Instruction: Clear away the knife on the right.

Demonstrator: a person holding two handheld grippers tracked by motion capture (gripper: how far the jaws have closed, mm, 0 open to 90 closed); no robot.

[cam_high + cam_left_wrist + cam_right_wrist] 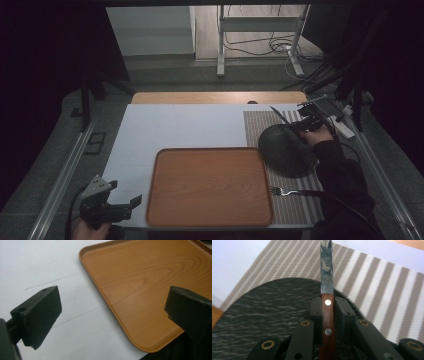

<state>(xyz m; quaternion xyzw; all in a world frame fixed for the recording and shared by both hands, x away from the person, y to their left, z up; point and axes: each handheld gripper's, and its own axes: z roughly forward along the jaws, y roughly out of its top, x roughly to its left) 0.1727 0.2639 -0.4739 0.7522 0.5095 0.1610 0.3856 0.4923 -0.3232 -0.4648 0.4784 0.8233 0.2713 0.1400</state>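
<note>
I read the knife as the working object. In the right gripper view its wooden, two-rivet handle is clamped between the jaws of my right gripper, and the serrated steel blade runs straight up to the top edge of the frame. The long axis of the knife is therefore in line with the jaws, with the tip leading away from the gripper and the handle end toward my hand.

In the high view the knife sits in the upper right of the frame, with the blade pointing up and to the left, away from my right hand. It hangs above the far edge of the dark round plate, which lies on the striped placemat. I cannot tell whether the blade clears the plate or touches it.

A fork lies on the same placemat at lower right, with its tines pointing left toward the wooden tray, just beside the tray's right rim.

My left gripper rests at the lower left of the frame with its jaws released and nothing between them. In the left gripper view they frame the near corner of the tray and the bare white tabletop.

Judgement: the right gripper alone controls the knife. The left gripper is well apart from it, across the whole tray. Any placement turns on swinging the blade axis.
</note>
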